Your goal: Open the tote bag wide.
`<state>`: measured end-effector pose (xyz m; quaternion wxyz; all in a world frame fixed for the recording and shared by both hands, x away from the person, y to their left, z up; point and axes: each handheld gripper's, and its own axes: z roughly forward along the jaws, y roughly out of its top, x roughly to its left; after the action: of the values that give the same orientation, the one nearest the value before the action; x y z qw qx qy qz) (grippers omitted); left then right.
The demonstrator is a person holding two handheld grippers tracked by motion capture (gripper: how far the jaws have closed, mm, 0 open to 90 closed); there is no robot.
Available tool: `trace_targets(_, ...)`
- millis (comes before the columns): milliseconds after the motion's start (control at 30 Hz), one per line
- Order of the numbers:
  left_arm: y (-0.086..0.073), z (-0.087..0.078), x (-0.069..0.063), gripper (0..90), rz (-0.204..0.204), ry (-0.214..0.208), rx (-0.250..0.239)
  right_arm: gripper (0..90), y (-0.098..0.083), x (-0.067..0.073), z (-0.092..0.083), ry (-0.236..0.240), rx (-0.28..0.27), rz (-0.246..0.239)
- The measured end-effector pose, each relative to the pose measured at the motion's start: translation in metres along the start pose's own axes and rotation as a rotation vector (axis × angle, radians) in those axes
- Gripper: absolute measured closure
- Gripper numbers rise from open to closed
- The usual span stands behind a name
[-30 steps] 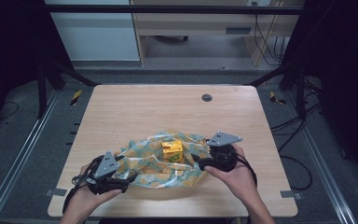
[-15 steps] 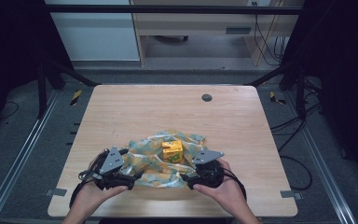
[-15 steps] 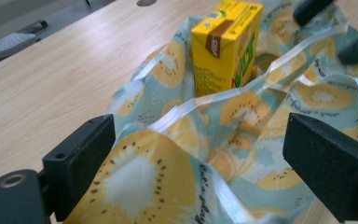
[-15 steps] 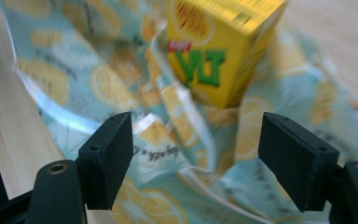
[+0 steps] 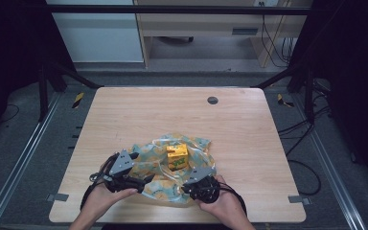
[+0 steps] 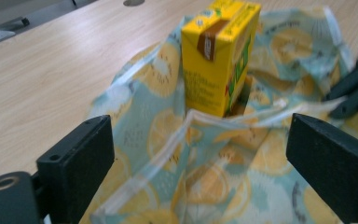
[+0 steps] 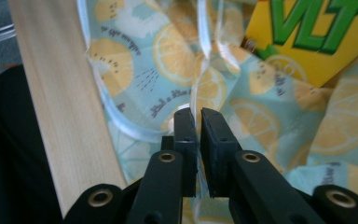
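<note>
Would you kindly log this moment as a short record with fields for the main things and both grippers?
bag: lemon-print bag, crumpled on the table
carton: yellow carton, upright on the bag
left gripper: left gripper jaws wide apart, bag between them, pads not pressing
right gripper: right gripper has just closed, pinching the bag's clear edge

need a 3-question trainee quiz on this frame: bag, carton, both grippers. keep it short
1. True or false: the left gripper has its jaws shut on the lemon-print bag.
2. What stands on the bag? A) a red can B) a yellow drink carton C) a glass jar
3. What is the right gripper clamped on?

Key
1. False. Its jaws stand wide open, just opened further, with the bag lying between them, unpressed.
2. B.
3. The clear rim strip of the bag, near the table's front edge; its jaws have just closed on it.
</note>
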<state>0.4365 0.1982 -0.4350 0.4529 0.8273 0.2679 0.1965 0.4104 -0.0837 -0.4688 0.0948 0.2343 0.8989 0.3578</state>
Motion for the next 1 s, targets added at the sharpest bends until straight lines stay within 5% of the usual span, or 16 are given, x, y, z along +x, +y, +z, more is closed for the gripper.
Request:
trace_targets(267,0.030,0.001,0.021,22.0,0.014,0.029,0.022,89.1,-0.007,-0.001,0.000,0.009,0.013,-0.003)
trace_targets(500,0.039,0.032,0.038,35.6,0.065,-0.014,0.168,88.8,-0.007,0.001,-0.001,0.008,0.018,-0.017)
trace_targets(700,0.028,0.058,0.043,48.6,0.050,-0.043,0.262,89.0,-0.009,-0.001,-0.002,0.007,0.015,-0.015)
trace_targets(900,0.020,0.068,0.047,81.5,0.022,0.015,0.279,90.0,-0.012,-0.003,-0.003,-0.008,0.042,-0.004)
trace_targets(1000,0.019,0.066,0.055,87.3,-0.031,0.077,0.253,90.0,-0.015,-0.006,-0.003,-0.015,0.065,0.010)
